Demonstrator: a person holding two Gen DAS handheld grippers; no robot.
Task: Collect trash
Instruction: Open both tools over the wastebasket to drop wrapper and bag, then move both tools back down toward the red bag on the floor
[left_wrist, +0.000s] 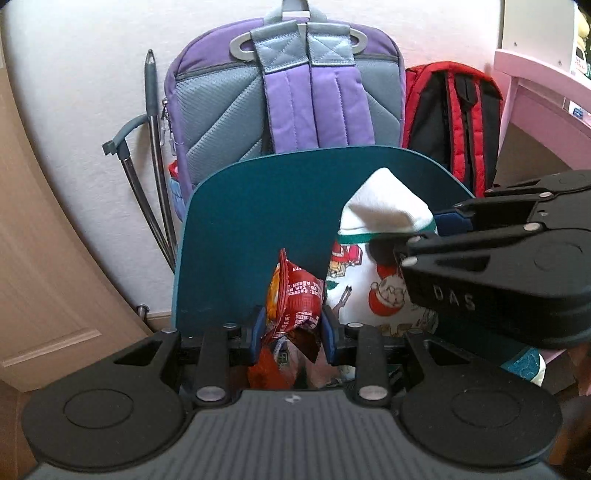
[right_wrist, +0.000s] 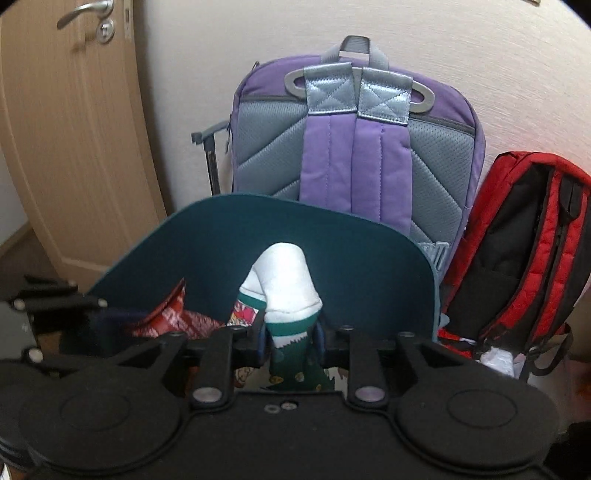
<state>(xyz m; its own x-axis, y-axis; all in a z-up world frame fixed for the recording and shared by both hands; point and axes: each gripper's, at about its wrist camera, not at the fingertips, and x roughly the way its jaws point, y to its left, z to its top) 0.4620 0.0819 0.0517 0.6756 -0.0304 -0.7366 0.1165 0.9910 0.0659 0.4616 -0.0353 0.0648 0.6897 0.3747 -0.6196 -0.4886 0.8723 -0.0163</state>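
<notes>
My left gripper (left_wrist: 294, 334) is shut on a crumpled red snack wrapper (left_wrist: 297, 295), which stands up between its blue pads in front of an upright teal lid (left_wrist: 251, 221). More wrappers lie below it. My right gripper (right_wrist: 291, 339) has a folded white sock with a green cuff (right_wrist: 284, 284) standing between its fingers. A thin gap shows on the sock's left side, so the pads do not seem to press it. In the left wrist view the right gripper (left_wrist: 424, 236) reaches in from the right with the sock (left_wrist: 380, 206) at its tip.
A white cloth with cartoon prints (left_wrist: 376, 291) lies under the sock. A purple backpack (left_wrist: 288, 103) and a red one (left_wrist: 458, 122) lean on the wall behind the lid. Metal rods (left_wrist: 155, 166) stand left, a wooden door (right_wrist: 74, 147) further left, pink furniture (left_wrist: 535, 92) right.
</notes>
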